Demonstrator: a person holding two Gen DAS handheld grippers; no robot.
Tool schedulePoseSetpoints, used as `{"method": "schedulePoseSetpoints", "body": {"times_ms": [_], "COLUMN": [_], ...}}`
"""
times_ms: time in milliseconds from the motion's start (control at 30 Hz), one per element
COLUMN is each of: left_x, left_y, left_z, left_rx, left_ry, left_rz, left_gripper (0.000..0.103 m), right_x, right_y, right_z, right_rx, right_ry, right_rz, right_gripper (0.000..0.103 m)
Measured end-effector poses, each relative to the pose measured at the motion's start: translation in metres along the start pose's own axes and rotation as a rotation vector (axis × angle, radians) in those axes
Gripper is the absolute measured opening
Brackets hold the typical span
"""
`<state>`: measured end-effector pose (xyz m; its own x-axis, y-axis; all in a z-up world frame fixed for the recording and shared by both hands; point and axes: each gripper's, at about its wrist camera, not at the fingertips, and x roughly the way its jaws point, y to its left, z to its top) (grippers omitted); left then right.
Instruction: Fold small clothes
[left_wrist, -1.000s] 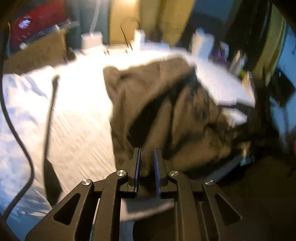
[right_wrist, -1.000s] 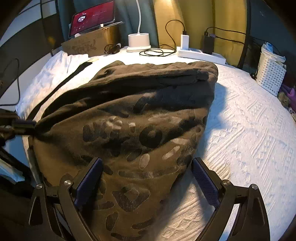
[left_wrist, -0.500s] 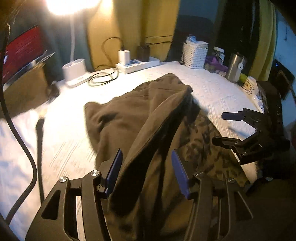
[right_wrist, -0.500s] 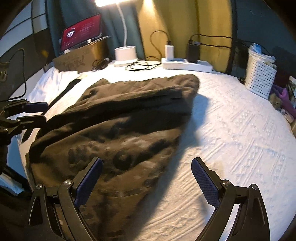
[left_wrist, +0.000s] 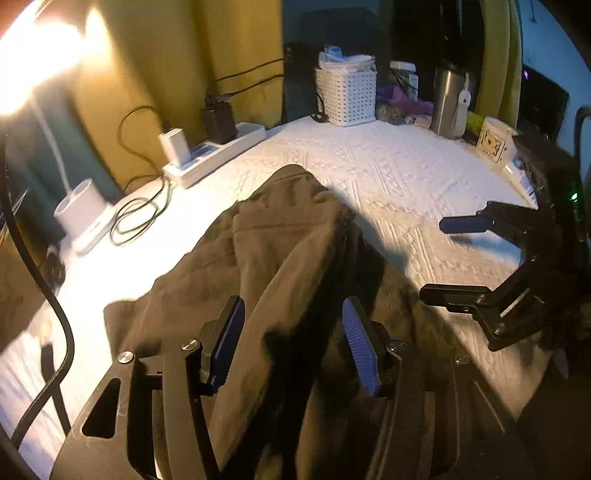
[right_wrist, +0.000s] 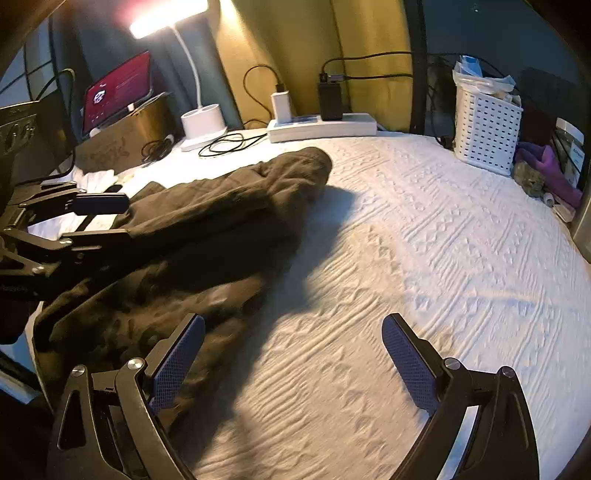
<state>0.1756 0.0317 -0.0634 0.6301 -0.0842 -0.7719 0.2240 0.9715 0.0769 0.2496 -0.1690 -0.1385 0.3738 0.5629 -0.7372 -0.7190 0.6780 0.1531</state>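
A dark olive-brown patterned garment (left_wrist: 280, 258) lies bunched on the white textured cover (left_wrist: 399, 177). It also shows at the left of the right wrist view (right_wrist: 207, 221). My left gripper (left_wrist: 293, 341) is open, with a raised fold of the garment lying between its blue pads but not pinched. My right gripper (right_wrist: 291, 354) is open and empty above the bare cover, its left pad (right_wrist: 177, 362) over the garment's near edge. Each gripper shows in the other's view, the right (left_wrist: 458, 258) and the left (right_wrist: 99, 218).
A power strip with chargers (right_wrist: 321, 125), a lamp base (right_wrist: 203, 123) and loose cables (right_wrist: 225, 142) sit at the back. A white basket (right_wrist: 484, 129) stands back right, with a steel tumbler (left_wrist: 448, 98) near it. A lit red screen (right_wrist: 118, 88) stands back left.
My left gripper has opened and let go of the garment, which now rests lower. My right gripper has moved right, off the garment and over the bare cover.
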Motion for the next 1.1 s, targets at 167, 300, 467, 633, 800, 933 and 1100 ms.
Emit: {"method": "schedulePoseSetpoints", "body": {"times_ms": [167, 300, 467, 633, 800, 933, 1100], "left_x": [0.025, 0.045, 0.049, 0.041, 0.024, 0.017, 0.007], "left_y": [-0.01, -0.014, -0.005, 0.005, 0.027, 0.049, 0.088], "left_z": [0.018, 0.025, 0.022, 0.017, 0.014, 0.007, -0.003], "left_rx": [0.051, 0.105, 0.097, 0.046, -0.033, -0.085, -0.177], "left_ry": [0.026, 0.054, 0.041, 0.02, -0.028, -0.068, -0.114], "left_rz": [-0.036, -0.023, -0.073, -0.131, -0.142, -0.106, -0.065], "left_gripper": [0.055, 0.055, 0.037, 0.016, 0.011, 0.01, 0.009], "right_x": [0.007, 0.01, 0.018, 0.025, 0.03, 0.034, 0.036], "right_y": [-0.009, -0.014, -0.018, -0.016, -0.008, 0.002, 0.018], "right_z": [0.009, 0.012, 0.012, 0.015, 0.018, 0.023, 0.031], "right_rx": [0.016, 0.036, 0.055, 0.052, 0.029, 0.009, -0.022], "right_ry": [-0.005, -0.003, 0.017, 0.032, 0.051, 0.059, 0.06], "right_rz": [0.006, 0.019, 0.014, 0.005, -0.005, -0.007, -0.008], "right_gripper": [0.097, 0.097, 0.097, 0.097, 0.097, 0.097, 0.097]}}
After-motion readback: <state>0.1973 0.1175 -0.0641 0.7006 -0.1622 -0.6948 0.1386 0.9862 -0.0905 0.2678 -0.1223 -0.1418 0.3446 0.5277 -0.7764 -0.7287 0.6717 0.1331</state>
